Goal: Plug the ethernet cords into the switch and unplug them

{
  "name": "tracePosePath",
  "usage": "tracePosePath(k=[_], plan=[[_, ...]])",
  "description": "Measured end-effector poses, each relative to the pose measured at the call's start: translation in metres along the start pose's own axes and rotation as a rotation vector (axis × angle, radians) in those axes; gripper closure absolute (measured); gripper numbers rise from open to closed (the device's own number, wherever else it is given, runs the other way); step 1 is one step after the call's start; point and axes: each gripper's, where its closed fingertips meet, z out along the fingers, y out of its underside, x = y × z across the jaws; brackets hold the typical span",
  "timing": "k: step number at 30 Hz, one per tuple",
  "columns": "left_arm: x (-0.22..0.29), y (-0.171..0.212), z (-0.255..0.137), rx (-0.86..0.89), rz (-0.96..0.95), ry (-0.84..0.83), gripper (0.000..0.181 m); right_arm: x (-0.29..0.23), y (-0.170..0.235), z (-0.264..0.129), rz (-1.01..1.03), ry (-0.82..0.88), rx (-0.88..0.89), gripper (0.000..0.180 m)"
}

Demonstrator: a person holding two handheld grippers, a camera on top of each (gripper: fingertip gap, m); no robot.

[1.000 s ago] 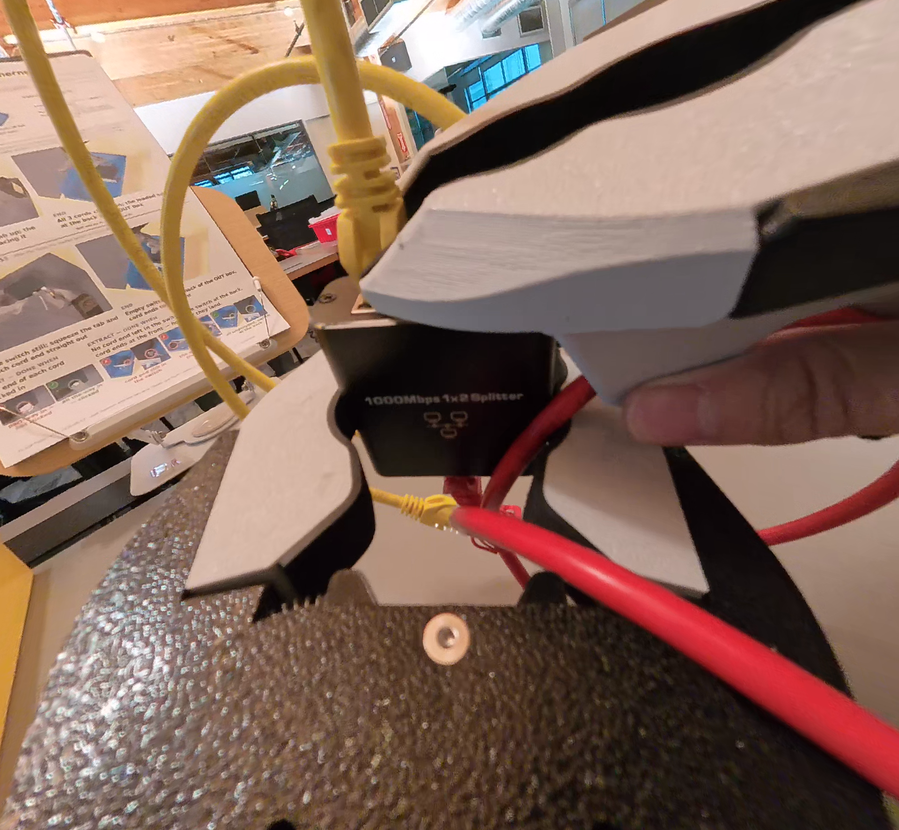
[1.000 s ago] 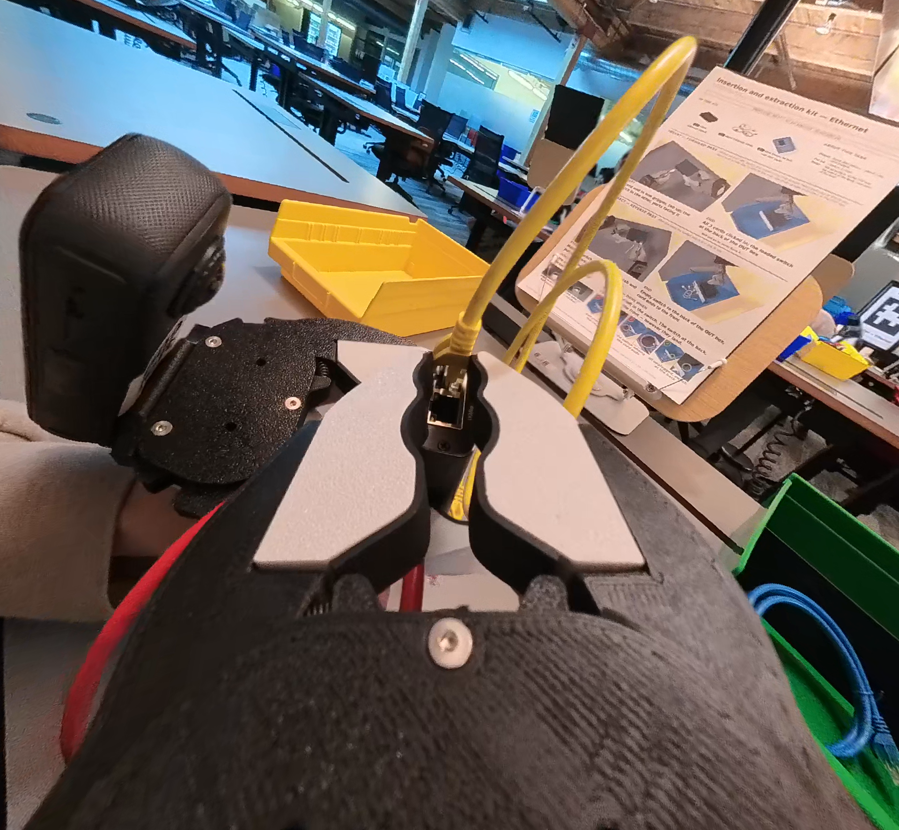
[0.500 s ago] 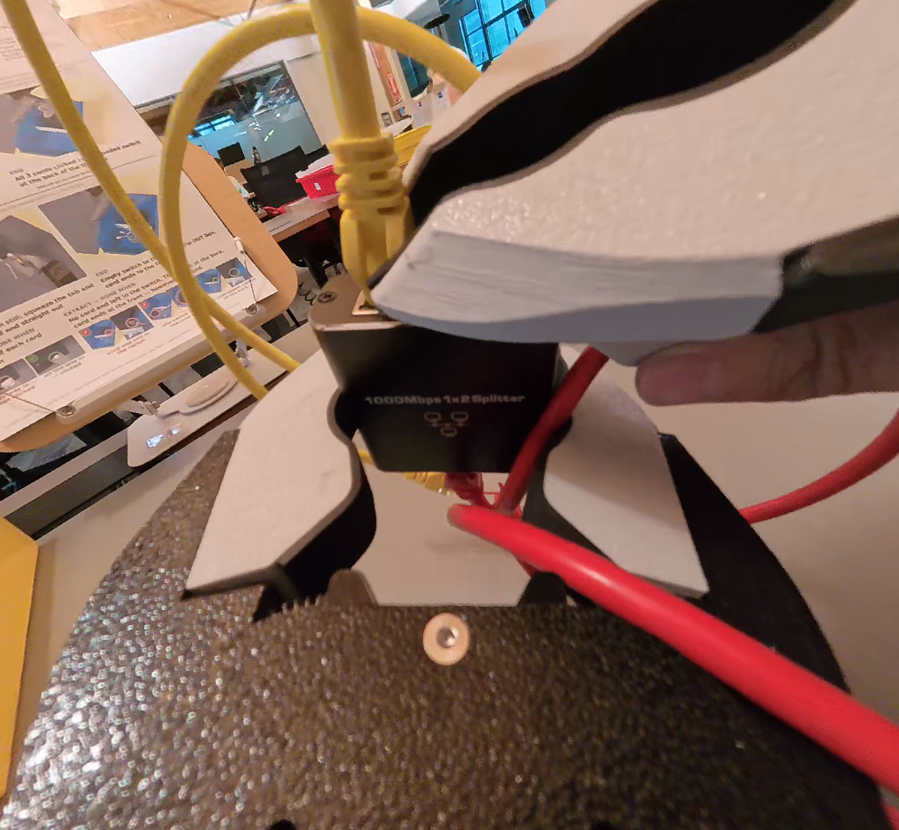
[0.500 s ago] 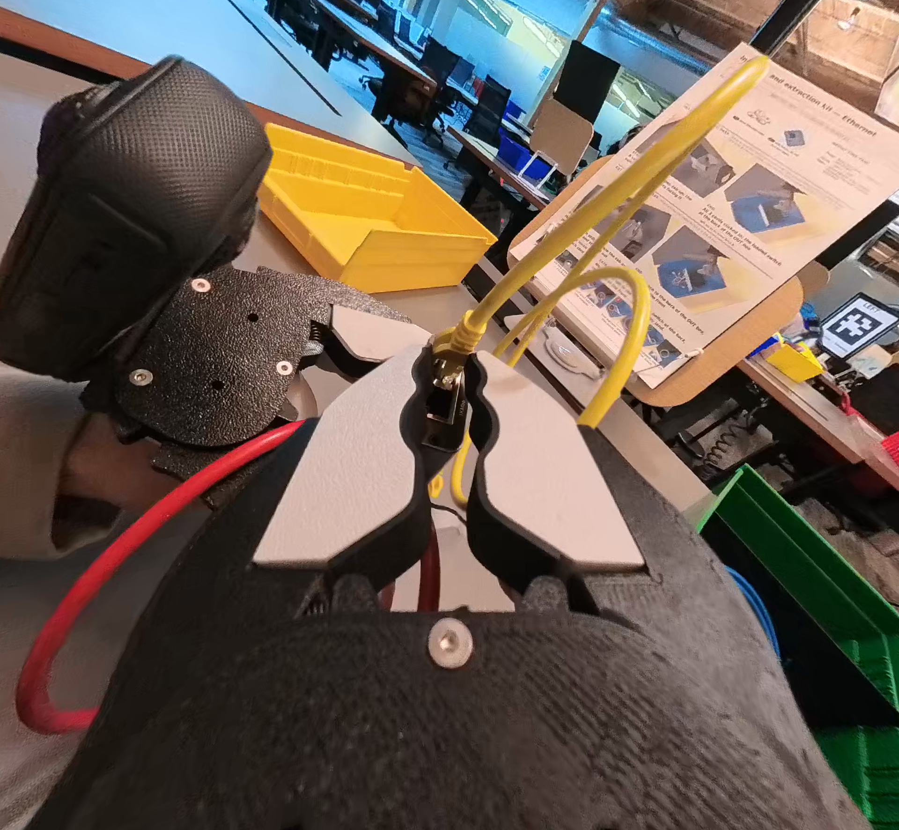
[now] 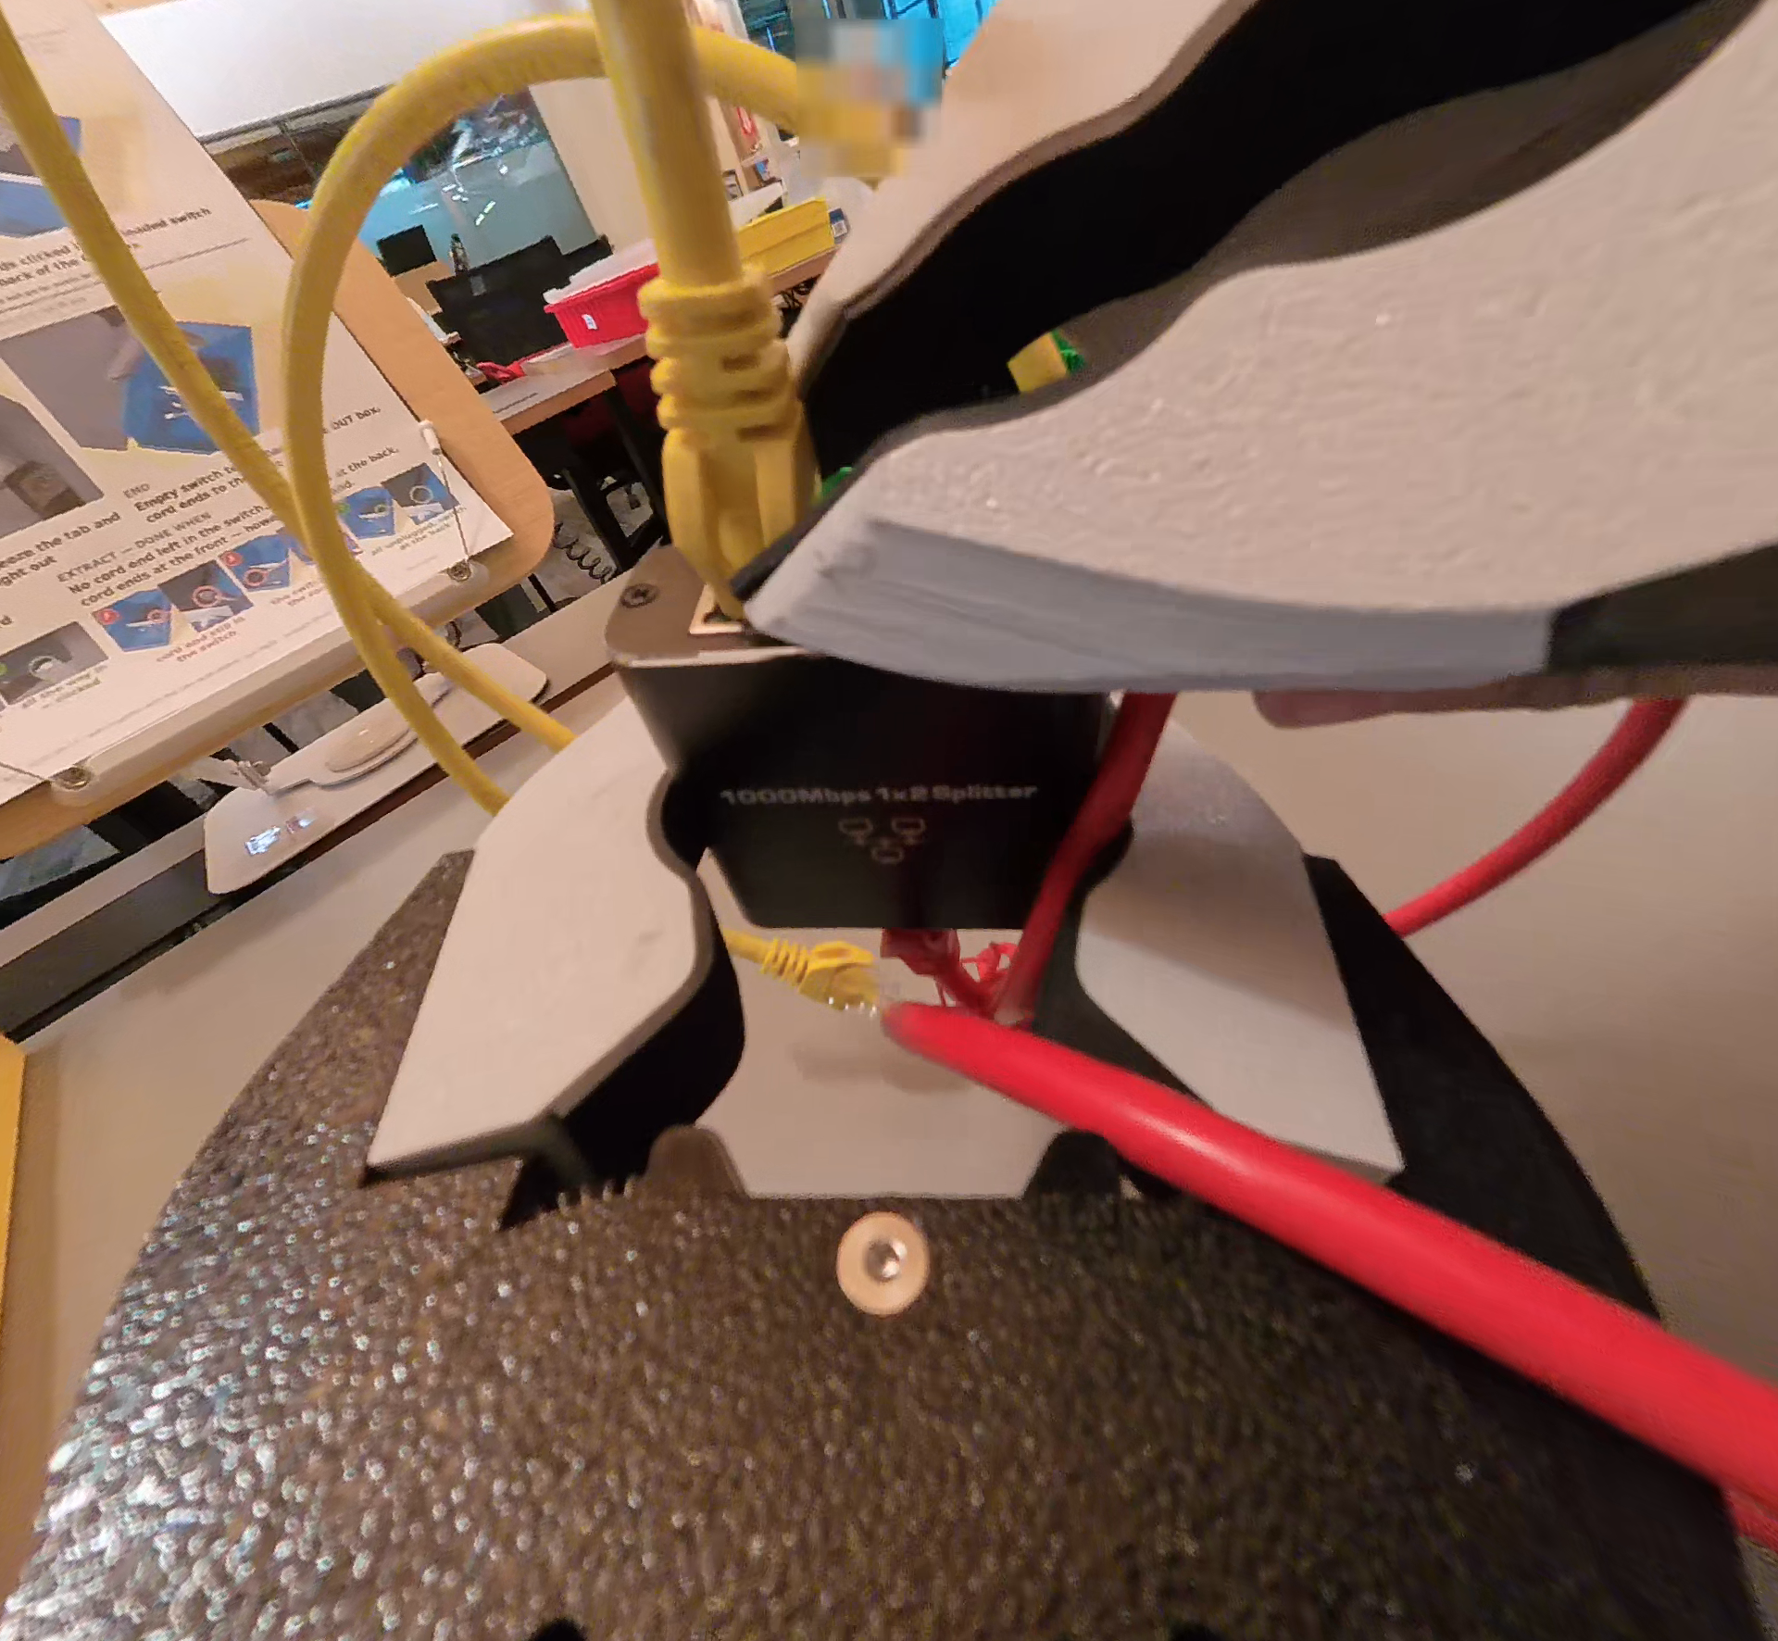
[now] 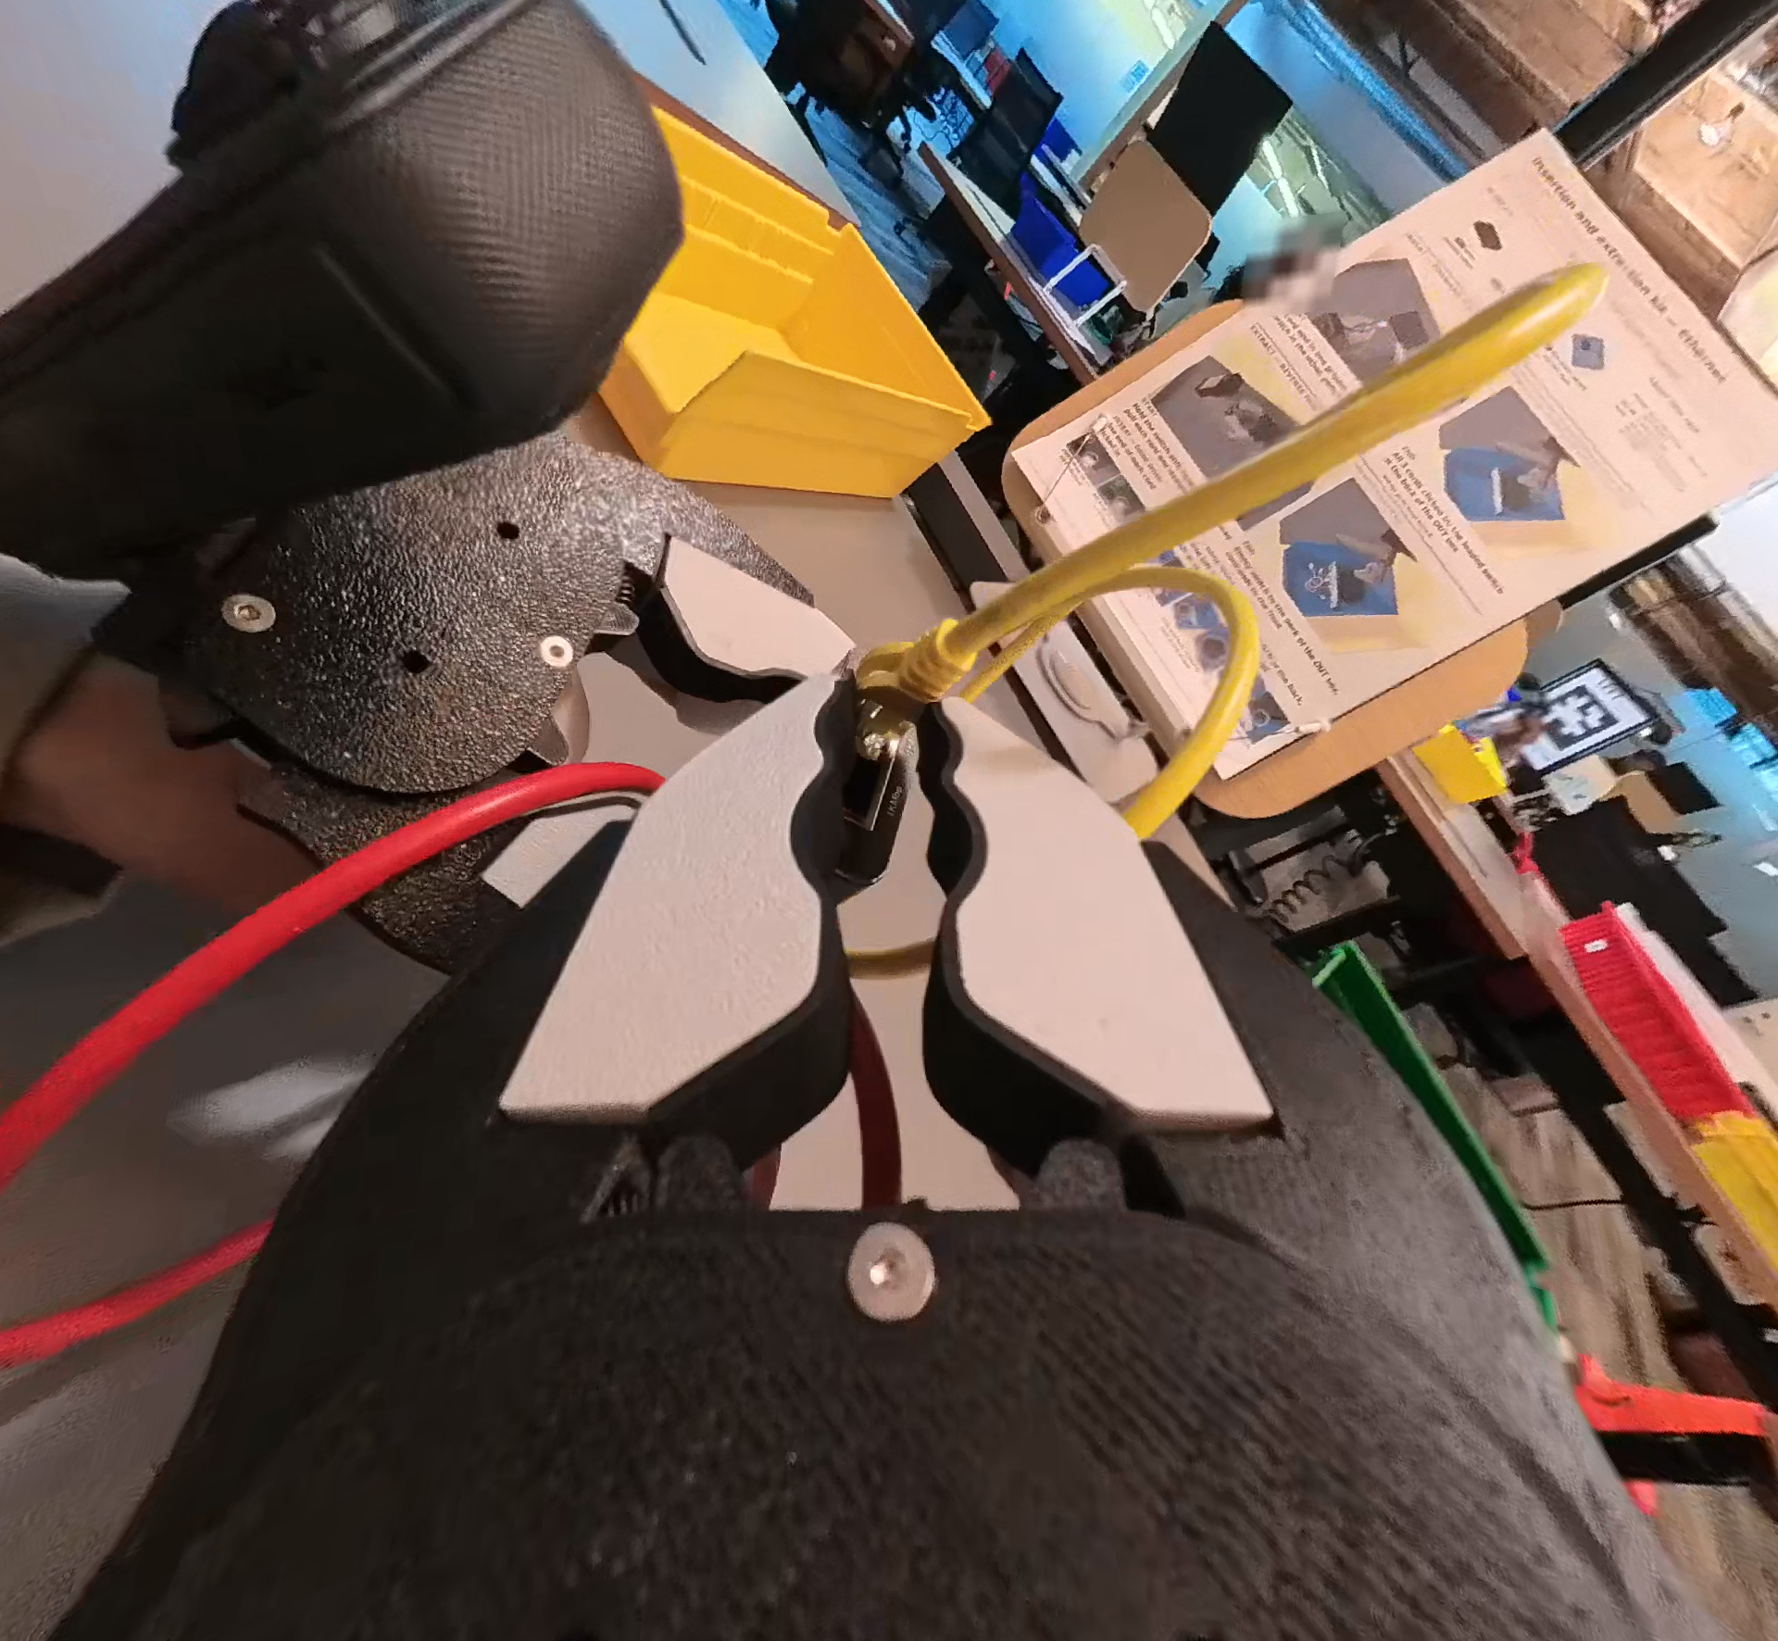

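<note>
Between left tool fingers: switch; right tool clamps its top.

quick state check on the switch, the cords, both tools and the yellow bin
switch: off the table, clamped in left tool
yellow cord: one plug seated in the switch's top port, other plug loose below it
red cord: plugged into the switch's underside
right tool: shut around the switch's top, beside the yellow plug
yellow bin: empty

Right tongs hide switch top ports; red cord cut off.
</note>
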Motion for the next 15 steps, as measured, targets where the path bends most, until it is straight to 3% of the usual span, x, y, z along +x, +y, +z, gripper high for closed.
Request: tracePosePath(k=[4, 15], plan=[[-0.006, 0.0, -0.003, 0.0, 0.017, -0.03, 0.105, -0.001, -0.003, 0.001, -0.114, -0.01, -0.016, 0.166], [-0.012, 0.003, -0.004, 0.014, 0.0, -0.033, 0.106, -0.001, -0.003, 0.009, 0.157, -0.085, 0.094, 0.165]])
